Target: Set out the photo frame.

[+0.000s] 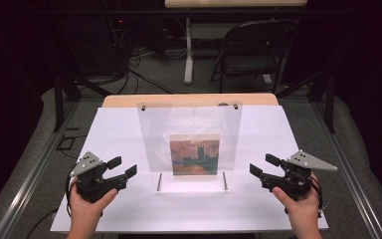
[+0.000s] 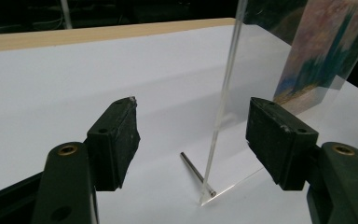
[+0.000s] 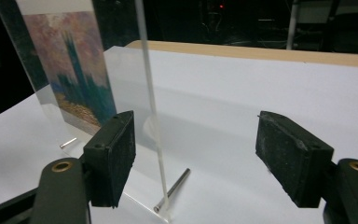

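— Both grippers, left gripper (image 1: 123, 168) and right gripper (image 1: 263, 166), have fingers spread, nothing pinched; they flank the clear acrylic frame (image 1: 189, 119) standing mid-bench (image 1: 114, 134).
— Step?
— Approach, I judge. Next: each pair must straddle a side edge and close evenly.
— Contents?
— One painted card (image 1: 194, 155) inside the frame; two metal pins (image 1: 159, 181) at its foot

Lit brightly from above on the white counter (image 1: 119, 134), dark nearly to black all around it in the high view. Soft throughout, slightly grainy. Faint pale sheen on the clear acrylic stand (image 1: 189, 119), thin shadows at its base. In both gripper views, near-blown white surface, soft shadows under the claw pads (image 2: 114, 142), painting (image 3: 70, 70) blurred, backgrounds lost in darkness.
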Demonstrator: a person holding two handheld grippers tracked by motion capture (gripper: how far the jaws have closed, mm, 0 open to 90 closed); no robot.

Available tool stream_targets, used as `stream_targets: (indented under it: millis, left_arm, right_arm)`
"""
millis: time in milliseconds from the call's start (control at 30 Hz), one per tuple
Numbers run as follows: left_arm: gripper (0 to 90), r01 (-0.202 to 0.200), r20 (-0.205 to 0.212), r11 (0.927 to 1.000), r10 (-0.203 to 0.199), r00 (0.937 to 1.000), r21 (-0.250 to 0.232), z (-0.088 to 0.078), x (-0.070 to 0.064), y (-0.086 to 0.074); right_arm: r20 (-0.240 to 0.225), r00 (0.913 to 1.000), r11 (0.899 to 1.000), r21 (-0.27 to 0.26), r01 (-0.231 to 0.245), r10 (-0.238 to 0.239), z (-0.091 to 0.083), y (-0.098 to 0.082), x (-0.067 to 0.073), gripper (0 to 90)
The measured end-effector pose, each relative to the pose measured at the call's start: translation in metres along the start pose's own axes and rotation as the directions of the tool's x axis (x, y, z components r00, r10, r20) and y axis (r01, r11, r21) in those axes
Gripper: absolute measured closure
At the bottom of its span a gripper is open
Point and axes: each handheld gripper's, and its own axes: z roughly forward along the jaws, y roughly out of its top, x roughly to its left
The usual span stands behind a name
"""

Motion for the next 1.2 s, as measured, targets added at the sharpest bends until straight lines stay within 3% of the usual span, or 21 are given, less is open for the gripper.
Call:
stream_targets:
  millis: [100, 133, 300, 333, 433, 467, 533, 733, 800, 833, 1000, 1200]
  left_arm:
    - [33.8, 0.010, -0.025, 0.9999, -0.011, 0.9996, -0.011, -0.003, 0.005, -0.005]
    - [33.6, 0.010, -0.067, 0.9999, -0.011, 0.9977, -0.012, -0.004, 0.009, -0.011]
    - [32.5, 0.061, -0.077, 0.9982, -0.061, 0.9952, -0.005, -0.002, 0.019, -0.025]
    - [32.4, 0.073, -0.086, 0.9974, -0.072, 0.9937, 0.003, 0.000, 0.023, -0.034]
    - [32.4, 0.061, -0.103, 0.9981, -0.061, 0.9928, -0.003, 0.003, 0.026, -0.041]
    - [32.4, 0.032, -0.123, 0.9995, -0.032, 0.9920, -0.001, 0.005, 0.028, -0.049]
    - [32.4, 0.024, -0.133, 0.9997, -0.024, 0.9909, 0.000, 0.007, 0.030, -0.053]
    - [30.8, -0.015, -0.159, 0.9988, 0.022, 0.9871, 0.047, 0.018, 0.039, -0.070]
    - [30.4, -0.019, -0.160, 0.9986, 0.026, 0.9867, 0.048, 0.019, 0.040, -0.071]
    - [30.3, -0.022, -0.159, 0.9982, 0.030, 0.9867, 0.056, 0.021, 0.041, -0.072]
    - [30.1, -0.001, -0.129, 0.9989, 0.007, 0.9916, 0.047, 0.023, 0.042, -0.074]
    - [30.5, -0.020, -0.119, 0.9968, 0.029, 0.9924, 0.078, 0.030, 0.038, -0.075]
  right_arm:
    - [0.022, 0.9997, 1.000, 0.009, -0.012, 0.012, -0.002, -0.005, -0.005, 28.4]
    - [0.030, 0.9995, 1.000, 0.008, -0.013, 0.013, -0.001, -0.007, -0.006, 28.3]
    - [0.040, 0.9990, 1.000, 0.021, -0.020, 0.020, 0.003, -0.018, -0.008, 28.1]
    - [0.056, 0.9985, 0.999, 0.033, -0.001, -0.001, 0.007, -0.026, -0.008, 28.1]
    - [0.063, 0.9980, 0.999, 0.045, 0.008, -0.011, 0.013, -0.035, -0.008, 28.1]
    - [0.058, 0.9983, 0.999, 0.044, 0.010, -0.012, 0.015, -0.038, -0.007, 28.1]
    - [0.062, 0.9975, 0.998, 0.054, 0.030, -0.033, 0.018, -0.044, -0.006, 28.1]
    - [0.062, 0.9947, 0.993, 0.086, 0.076, -0.081, 0.031, -0.059, -0.004, 28.1]
    - [0.060, 0.9939, 0.991, 0.098, 0.086, -0.092, 0.033, -0.060, -0.005, 28.1]
    - [0.047, 0.9961, 0.989, 0.131, 0.068, -0.075, 0.040, -0.064, -0.008, 27.8]
    - [0.034, 0.9991, 0.983, 0.185, 0.020, -0.026, 0.048, -0.070, -0.012, 27.8]
    - [0.032, 0.9985, 0.972, 0.233, 0.036, -0.045, 0.051, -0.073, -0.012, 27.8]
